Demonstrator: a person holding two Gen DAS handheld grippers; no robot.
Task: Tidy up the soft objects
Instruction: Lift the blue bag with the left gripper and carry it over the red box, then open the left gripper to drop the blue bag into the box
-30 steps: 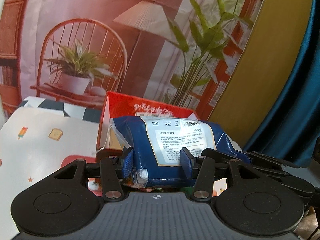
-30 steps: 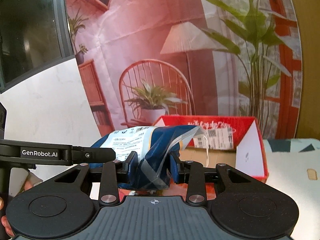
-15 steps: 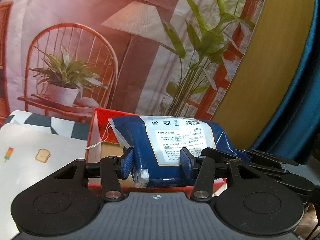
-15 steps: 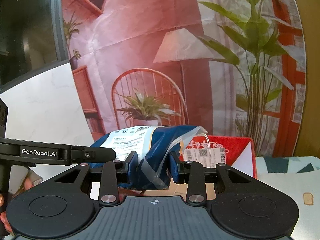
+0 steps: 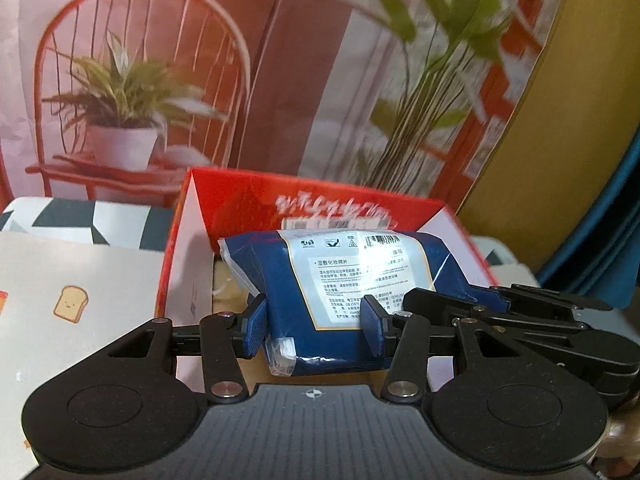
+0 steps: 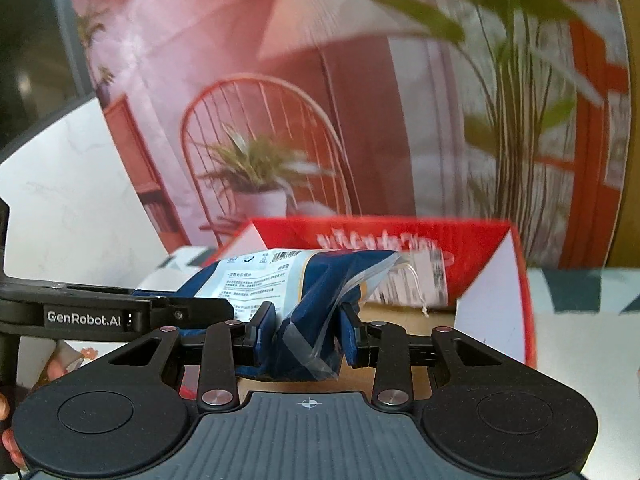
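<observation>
Patterned tablecloth [image 5: 60, 264] before a printed backdrop [image 5: 280, 60] of chair and plants

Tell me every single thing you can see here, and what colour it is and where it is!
soft pack: one, dark blue with a pale printed label, held over the open box.
box: one, red outside, brown cardboard inside, open, on the table straight ahead.
table cover: one, pale with a little toast picture, under and beside the box.
backdrop: one, pink, printed with a red chair, potted plants and a lamp, behind the box.
curtain: one, teal, far right in the left wrist view.
left hand-held gripper: one, black with blue pads, clamped on one end of the pack.
right hand-held gripper: one, black with blue pads, clamped on the other end.
</observation>
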